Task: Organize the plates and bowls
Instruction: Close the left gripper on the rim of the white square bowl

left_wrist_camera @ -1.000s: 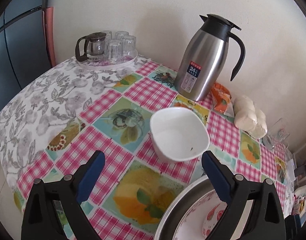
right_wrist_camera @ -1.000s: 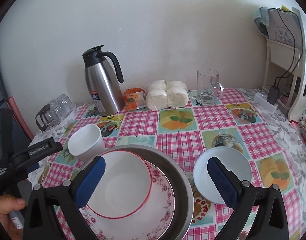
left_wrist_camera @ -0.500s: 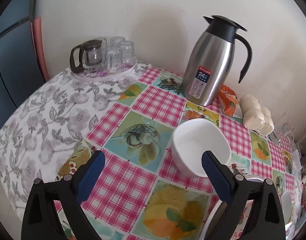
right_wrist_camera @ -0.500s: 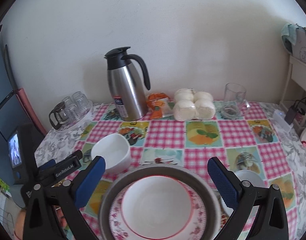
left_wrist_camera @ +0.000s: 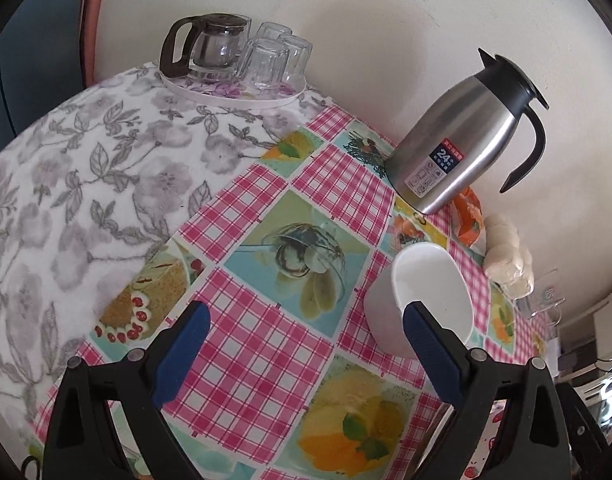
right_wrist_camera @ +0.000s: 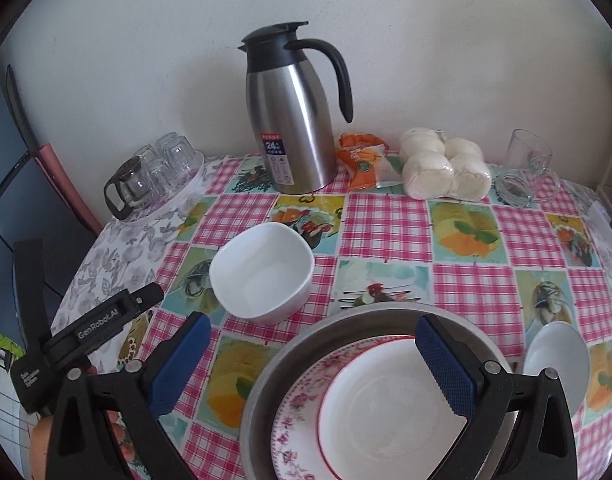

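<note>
Nearest the right wrist camera, the right gripper point(right_wrist_camera: 312, 354) hangs with its blue-padded jaws spread wide and empty above a metal basin point(right_wrist_camera: 266, 376). Inside the basin lies a floral plate point(right_wrist_camera: 294, 420), and on that plate a red-rimmed white bowl point(right_wrist_camera: 378, 404). Just right of the basin sits a small white dish point(right_wrist_camera: 562, 352). Left of the basin, the left gripper point(left_wrist_camera: 302, 320) is also wide open and holds nothing; a square white bowl point(right_wrist_camera: 262, 272) stands upright on the checked tablecloth point(right_wrist_camera: 386, 220), just beyond the basin and beside the left gripper's right finger. Farther back from the basin, near the wall, stand a steel thermos jug point(right_wrist_camera: 294, 120), wrapped buns point(right_wrist_camera: 442, 168) and a tray of glasses point(right_wrist_camera: 162, 172).
</note>
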Demonstrator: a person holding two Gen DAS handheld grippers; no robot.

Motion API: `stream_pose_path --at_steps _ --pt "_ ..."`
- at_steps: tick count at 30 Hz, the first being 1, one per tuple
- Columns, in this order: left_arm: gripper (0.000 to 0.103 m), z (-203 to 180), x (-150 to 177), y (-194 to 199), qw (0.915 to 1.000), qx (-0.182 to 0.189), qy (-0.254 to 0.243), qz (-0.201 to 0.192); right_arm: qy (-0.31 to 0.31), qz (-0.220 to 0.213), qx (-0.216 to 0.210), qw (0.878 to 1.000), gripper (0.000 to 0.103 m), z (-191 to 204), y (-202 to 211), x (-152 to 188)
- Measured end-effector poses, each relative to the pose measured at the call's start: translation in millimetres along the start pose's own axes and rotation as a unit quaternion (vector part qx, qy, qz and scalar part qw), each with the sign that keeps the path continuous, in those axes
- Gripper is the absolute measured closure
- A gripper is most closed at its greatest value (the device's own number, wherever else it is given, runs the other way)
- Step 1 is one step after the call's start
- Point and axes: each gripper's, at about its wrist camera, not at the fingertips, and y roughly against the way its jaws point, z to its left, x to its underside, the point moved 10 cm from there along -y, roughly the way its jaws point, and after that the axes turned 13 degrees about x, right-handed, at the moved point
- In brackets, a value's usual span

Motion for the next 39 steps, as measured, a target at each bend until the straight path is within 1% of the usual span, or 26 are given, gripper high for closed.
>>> stream_pose_path --at_steps 2,4,6,8,9,10,12,14,16,18,20,22,24,27,34,39 --pt "0.006 3 0 -2 1.0 0.003 0.003 0.003 0.005 0.001 0.004 1.0 0.001 8 -4 -4" --pt "0.006 3 -1 -6 0.9999 0.015 0.005 0.005 0.011 0.003 0.009 1.0 0.005 14 -9 -7" --pt "0.007 0 0 -10 0.9995 0.029 0.009 0.009 0.015 0.008 0.013 1.0 0.016 19 -15 -10" --pt "0.008 -3 2 -18 0.9988 0.044 0.015 0.015 0.015 0.017 0.013 1.0 0.018 24 -23 -11" --pt "0.013 -5 4 -21 0.9983 0.052 0.018 0.019 0.014 0.022 0.015 1.0 0.02 25 -26 -11" --pt "0.021 -8 5 -25 0.9976 0.061 0.021 0.024 0.013 0.027 0.017 0.999 0.022 26 -31 -12" --pt "0.03 -12 9 -35 0.9962 0.075 0.027 0.036 0.003 0.041 0.018 0.999 0.027 27 -38 -12" --pt "0.03 -16 12 -42 0.995 0.084 0.031 0.044 -0.012 0.054 0.018 0.998 0.028 26 -46 -11" --pt "0.03 -21 13 -47 0.9925 0.104 0.043 0.048 -0.021 0.063 0.021 0.998 0.029 24 -53 -11" --pt "0.03 -25 14 -51 0.9906 0.117 0.048 0.05 -0.022 0.069 0.028 0.997 0.037 24 -60 -11" --pt "0.032 -29 15 -54 0.9902 0.121 0.047 0.051 -0.022 0.074 0.026 0.997 0.041 25 -65 -10" --pt "0.037 -31 15 -58 0.9894 0.126 0.047 0.053 -0.021 0.078 0.026 0.996 0.047 26 -69 -10" --pt "0.04 -34 15 -62 0.9885 0.133 0.048 0.054 -0.019 0.081 0.026 0.996 0.056 28 -73 -9" --pt "0.047 -35 13 -66 0.988 0.137 0.044 0.054 -0.02 0.087 0.028 0.996 0.064 30 -79 -9" --pt "0.065 -34 7 -78 0.9881 0.139 0.037 0.054 -0.02 0.109 0.038 0.993 0.071 33 -99 -7" --pt "0.071 -38 8 -87 0.9879 0.141 0.026 0.059 -0.03 0.127 0.043 0.991 0.082 31 -116 -4"
